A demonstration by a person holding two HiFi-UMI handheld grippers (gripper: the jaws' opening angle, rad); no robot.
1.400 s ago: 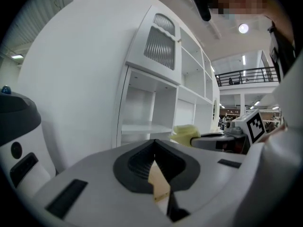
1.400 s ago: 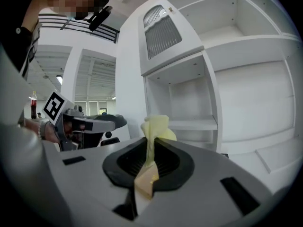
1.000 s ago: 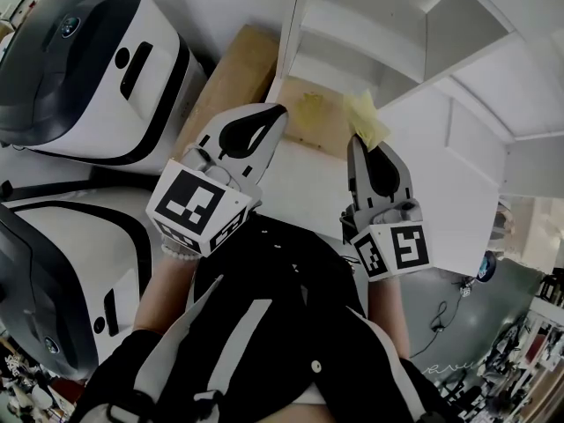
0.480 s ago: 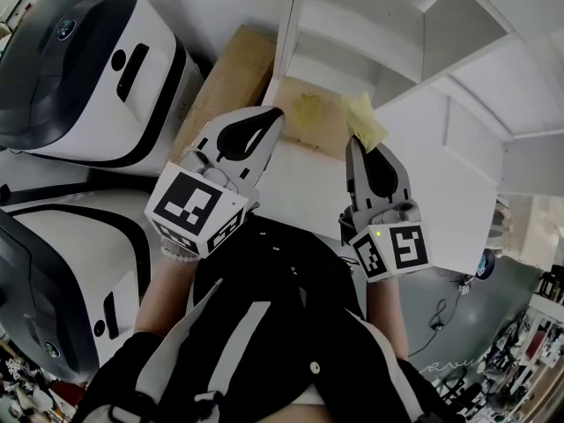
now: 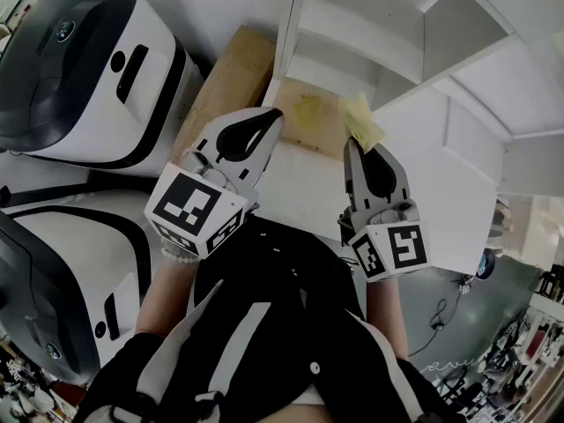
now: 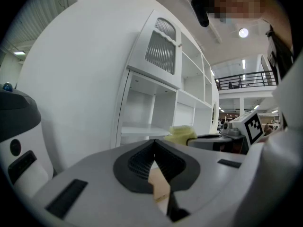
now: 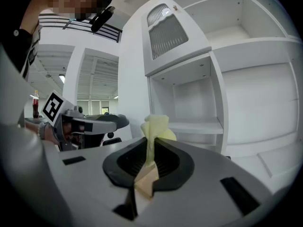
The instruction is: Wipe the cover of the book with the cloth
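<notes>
Pale-yellow soft cloth (image 7: pixel 155 125) looks light and floppy, clamped by a fold in the right tool (image 7: pixel 150 148); a fuller bunch should wipe firmer; left tool (image 6: pixel 154 150) sits closed, empty

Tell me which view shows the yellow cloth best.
Right gripper view: the cloth sits close up, pinched in the right gripper. Head view shows it small at that gripper's tip; left gripper view, a distant lump.

Bright indoor light, strong fisheye-warped edges, dark corners.
</notes>
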